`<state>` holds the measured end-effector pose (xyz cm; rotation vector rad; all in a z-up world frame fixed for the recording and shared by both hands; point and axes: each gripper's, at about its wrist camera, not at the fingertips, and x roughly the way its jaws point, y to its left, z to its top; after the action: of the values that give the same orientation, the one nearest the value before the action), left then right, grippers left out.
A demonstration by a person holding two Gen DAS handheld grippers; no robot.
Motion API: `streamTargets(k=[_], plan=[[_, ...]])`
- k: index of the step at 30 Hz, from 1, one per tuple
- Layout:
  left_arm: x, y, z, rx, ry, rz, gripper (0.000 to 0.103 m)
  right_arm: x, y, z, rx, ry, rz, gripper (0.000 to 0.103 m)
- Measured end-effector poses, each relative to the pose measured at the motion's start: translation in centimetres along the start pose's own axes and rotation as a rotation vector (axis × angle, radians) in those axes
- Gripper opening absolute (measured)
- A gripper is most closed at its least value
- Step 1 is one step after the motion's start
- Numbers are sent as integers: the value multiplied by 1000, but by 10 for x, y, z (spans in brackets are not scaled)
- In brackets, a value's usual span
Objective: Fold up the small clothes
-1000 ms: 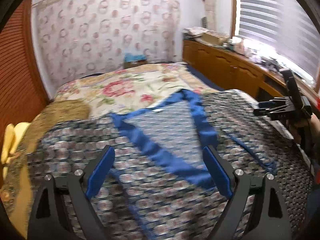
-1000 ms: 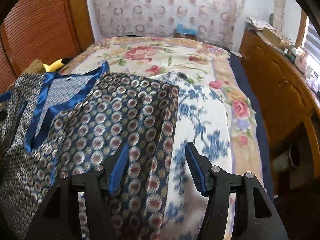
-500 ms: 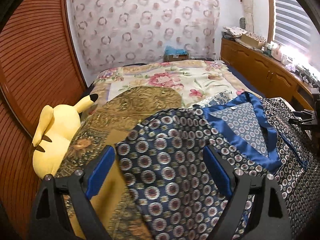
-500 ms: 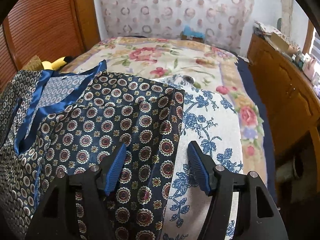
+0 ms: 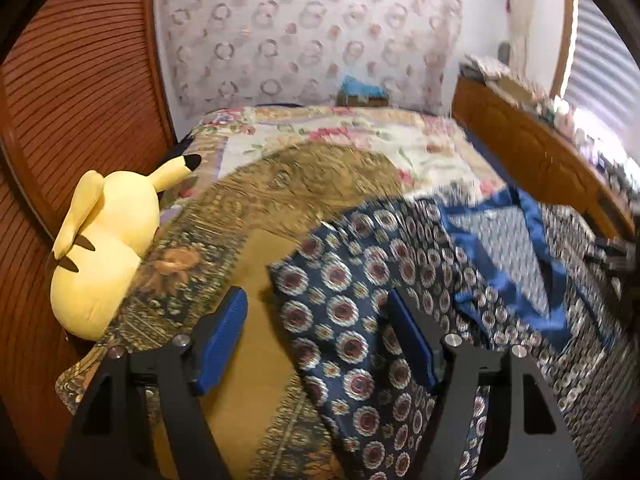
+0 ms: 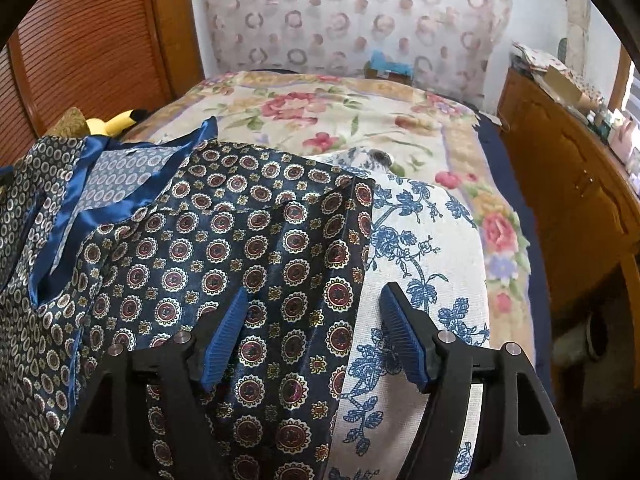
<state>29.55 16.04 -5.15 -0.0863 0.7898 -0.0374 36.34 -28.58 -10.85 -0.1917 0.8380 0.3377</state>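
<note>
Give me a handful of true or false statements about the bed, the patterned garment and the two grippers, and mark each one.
1. A yellow plush toy lies at the left edge of the bed, by the slatted wooden door. True.
2. The navy medallion-print garment has bright red satin trim. False: the trim is blue.
3. The left gripper is clamped shut on the garment's edge. False: its jaws are closing but apart, with the sleeve edge between them and the pads not pressing on it.
4. In the right wrist view, a white cloth with a blue floral print lies to the right of the garment. True.
5. The right gripper holds the plush toy. False: its jaws are opening, apart over the garment's edge.
</note>
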Motion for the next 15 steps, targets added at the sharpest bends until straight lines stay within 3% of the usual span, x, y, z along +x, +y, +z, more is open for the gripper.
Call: streamTargets(k=[6, 9, 15], plan=[[-5, 16, 6, -38, -23, 4, 63, 0, 0, 0, 0, 0, 0, 71], [2, 16, 4, -37, 10, -11, 55, 0, 0, 0, 0, 0, 0, 71], [19, 11, -5, -23, 64, -9, 53, 0, 0, 0, -1, 0, -1, 71]])
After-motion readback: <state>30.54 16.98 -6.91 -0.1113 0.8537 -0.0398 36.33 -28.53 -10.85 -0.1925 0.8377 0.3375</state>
